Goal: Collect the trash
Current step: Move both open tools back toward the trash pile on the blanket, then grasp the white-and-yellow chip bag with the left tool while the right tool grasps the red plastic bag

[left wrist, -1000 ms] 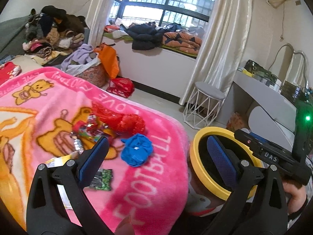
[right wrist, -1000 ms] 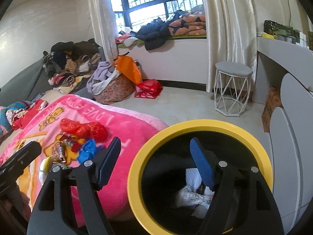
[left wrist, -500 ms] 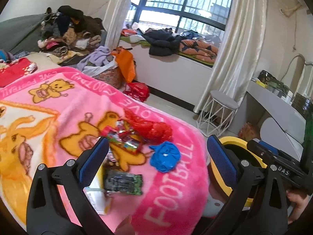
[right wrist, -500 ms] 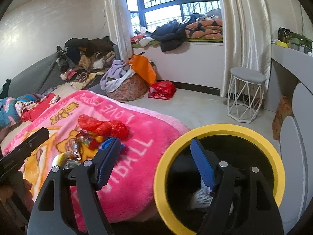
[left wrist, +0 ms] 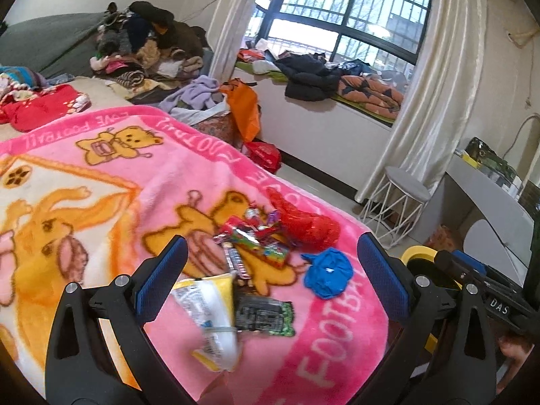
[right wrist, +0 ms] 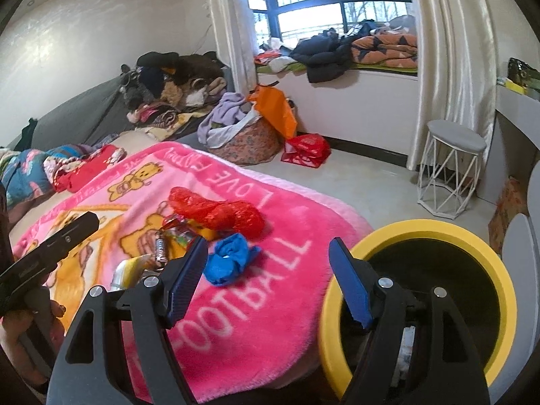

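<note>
Left gripper [left wrist: 270,280] wide open and empty above wrappers [left wrist: 253,239] on pink blanket [left wrist: 135,182], right gripper [right wrist: 270,280] wide open and empty, blue wad [right wrist: 229,261] beside red bag [right wrist: 219,211], yellow-rimmed bin [right wrist: 438,229] at blanket's edge

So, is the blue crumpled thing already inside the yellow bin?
No, the blue crumpled thing lies on the pink blanket, beside the yellow bin.
</note>
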Tool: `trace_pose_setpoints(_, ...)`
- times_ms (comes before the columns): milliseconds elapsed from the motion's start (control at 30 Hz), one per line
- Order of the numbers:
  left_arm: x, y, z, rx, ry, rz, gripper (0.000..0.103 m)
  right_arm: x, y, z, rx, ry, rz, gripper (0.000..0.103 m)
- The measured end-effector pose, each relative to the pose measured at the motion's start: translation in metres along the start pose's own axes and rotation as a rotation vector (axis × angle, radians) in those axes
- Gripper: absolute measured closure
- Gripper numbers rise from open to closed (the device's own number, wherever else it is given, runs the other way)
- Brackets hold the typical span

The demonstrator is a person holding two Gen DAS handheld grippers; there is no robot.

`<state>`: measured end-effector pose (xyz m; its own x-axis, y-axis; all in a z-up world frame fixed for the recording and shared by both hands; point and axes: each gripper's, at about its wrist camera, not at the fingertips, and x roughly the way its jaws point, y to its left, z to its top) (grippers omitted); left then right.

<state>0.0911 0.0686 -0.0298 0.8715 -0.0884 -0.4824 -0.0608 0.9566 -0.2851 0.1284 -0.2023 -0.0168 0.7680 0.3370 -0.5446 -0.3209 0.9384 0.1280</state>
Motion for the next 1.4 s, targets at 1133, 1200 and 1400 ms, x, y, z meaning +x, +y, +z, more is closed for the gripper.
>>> trace_pose_setpoints(1133,0.007,0.064,-0.037,-0.087,0.220,0.008,0.025,0.125,0.077,0.029,-0.255,0.167,0.073,0.031)
trace_pose_setpoints(1200,0.009,0.062,-0.040,-0.088,0.237,-0.003,0.030,0.131,0.081,0.029,-0.272,0.173,0.067,0.031)
trace_pose_setpoints(1400,0.015,0.052,-0.049,-0.079,0.278,-0.032,0.039,0.146,0.098,0.031,-0.325,0.176,0.063,0.032)
